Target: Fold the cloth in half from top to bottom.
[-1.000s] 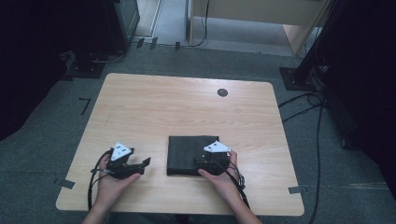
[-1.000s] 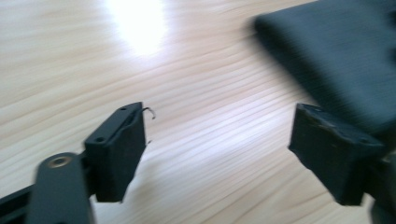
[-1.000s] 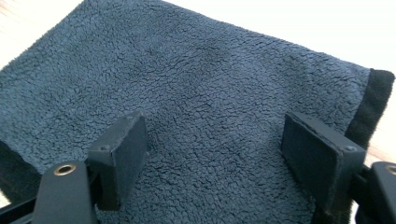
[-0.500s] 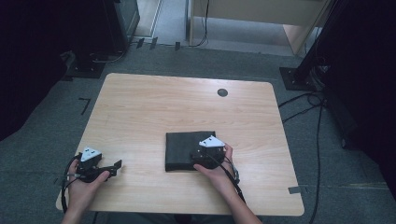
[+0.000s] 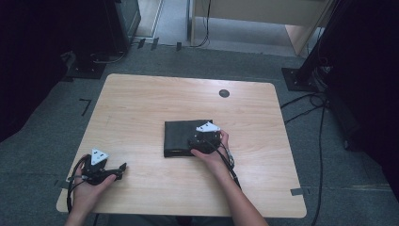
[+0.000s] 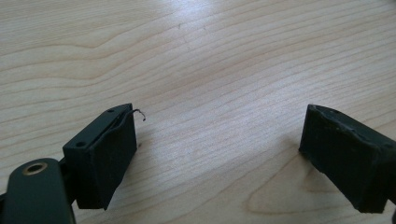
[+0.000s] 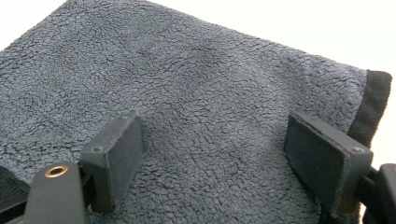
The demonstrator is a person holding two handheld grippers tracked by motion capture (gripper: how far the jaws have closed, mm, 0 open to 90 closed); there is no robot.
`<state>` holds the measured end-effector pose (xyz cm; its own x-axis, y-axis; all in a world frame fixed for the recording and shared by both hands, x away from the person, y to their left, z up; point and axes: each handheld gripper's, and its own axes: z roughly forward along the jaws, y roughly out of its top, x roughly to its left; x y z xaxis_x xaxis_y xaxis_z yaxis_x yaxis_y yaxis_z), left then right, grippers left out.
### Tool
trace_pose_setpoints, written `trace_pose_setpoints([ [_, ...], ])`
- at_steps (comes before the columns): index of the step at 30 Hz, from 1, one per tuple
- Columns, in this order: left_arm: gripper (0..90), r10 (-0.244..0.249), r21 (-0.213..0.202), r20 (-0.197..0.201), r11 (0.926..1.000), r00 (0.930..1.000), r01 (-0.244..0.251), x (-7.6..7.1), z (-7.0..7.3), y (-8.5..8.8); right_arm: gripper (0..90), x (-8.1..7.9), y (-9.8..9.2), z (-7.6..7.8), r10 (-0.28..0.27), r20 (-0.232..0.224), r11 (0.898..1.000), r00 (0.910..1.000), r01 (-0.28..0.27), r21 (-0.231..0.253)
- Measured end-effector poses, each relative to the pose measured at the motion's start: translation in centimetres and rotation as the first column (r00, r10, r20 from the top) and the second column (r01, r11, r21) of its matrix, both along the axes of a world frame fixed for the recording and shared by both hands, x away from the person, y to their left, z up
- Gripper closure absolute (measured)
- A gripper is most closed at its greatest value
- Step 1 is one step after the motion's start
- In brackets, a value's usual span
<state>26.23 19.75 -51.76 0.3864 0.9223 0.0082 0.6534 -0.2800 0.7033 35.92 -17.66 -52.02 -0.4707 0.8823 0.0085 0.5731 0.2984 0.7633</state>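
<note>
Since it lies folded, soft and light, the dark fleece cloth (image 5: 181, 136) will sag — pinch its hemmed edge | right tool (image 7: 215, 163) released over it | left tool (image 6: 219, 154) released over bare counter (image 5: 141, 103)

Folded cloth (image 7: 196, 93) dark grey, nubby matt fleece, table (image 6: 210, 60) pale wood-grain laminate, smooth, slight sheen, jaw pads matt black rubber

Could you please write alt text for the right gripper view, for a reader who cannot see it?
The right gripper hangs over a folded dark grey fleecy towel, its two black jaws standing wide apart with only the cloth's surface between them. The towel's darker hemmed edge runs along the right, against a pale table.
</note>
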Motion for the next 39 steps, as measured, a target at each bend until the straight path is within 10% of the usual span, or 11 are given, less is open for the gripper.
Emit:
trace_pose_setpoints([
  [34, 10.6, -0.001, 0.000, 0.000, 1.0000, 1.0000, 0.001, 0.0, 0.0, 0.0, 14.2, 3.6, 0.5, 0.4, -0.044, 0.001, 0.999, 0.9990, 0.044, -0.009],
  [39, 10.6, -0.001, 0.000, 0.000, 1.0000, 1.0000, 0.001, 0.0, 0.0, 0.0, 5.2, 2.7, 0.4, 1.5, -0.009, -0.013, 0.997, 0.9999, 0.010, 0.078],
])
